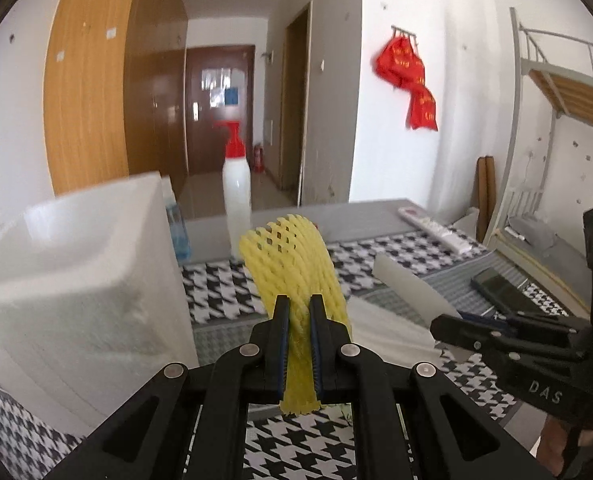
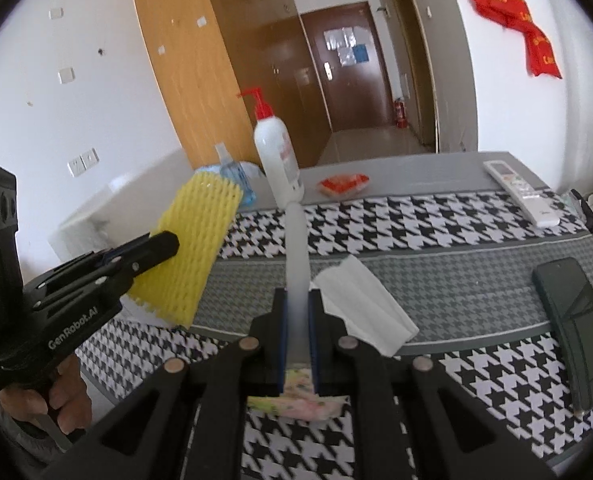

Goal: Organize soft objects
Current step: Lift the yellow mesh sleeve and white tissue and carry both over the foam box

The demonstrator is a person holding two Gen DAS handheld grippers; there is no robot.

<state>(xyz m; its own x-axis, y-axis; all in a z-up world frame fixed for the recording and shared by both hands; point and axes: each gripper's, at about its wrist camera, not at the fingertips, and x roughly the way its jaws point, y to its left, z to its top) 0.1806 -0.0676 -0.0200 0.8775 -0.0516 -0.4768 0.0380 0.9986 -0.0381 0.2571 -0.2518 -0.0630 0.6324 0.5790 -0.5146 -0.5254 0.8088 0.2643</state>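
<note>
My left gripper [image 1: 299, 300] is shut on a yellow foam net sleeve [image 1: 296, 264] and holds it upright above the table, just right of a white foam box [image 1: 72, 276]. The sleeve also shows in the right wrist view [image 2: 194, 252], with the left gripper [image 2: 168, 246] on it. My right gripper [image 2: 297, 294] is shut on a thin white foam sheet [image 2: 296, 256] seen edge-on. The right gripper shows in the left wrist view [image 1: 440, 326] with the white sheet [image 1: 408, 284]. A folded white tissue [image 2: 362, 308] lies on the cloth.
A white pump bottle with a red top [image 2: 276, 156], a blue spray bottle [image 2: 232, 174] and an orange packet [image 2: 342, 184] stand at the back of the houndstooth-covered table [image 2: 436, 220]. A remote [image 2: 520, 192] and a dark phone [image 2: 580, 328] lie on the right.
</note>
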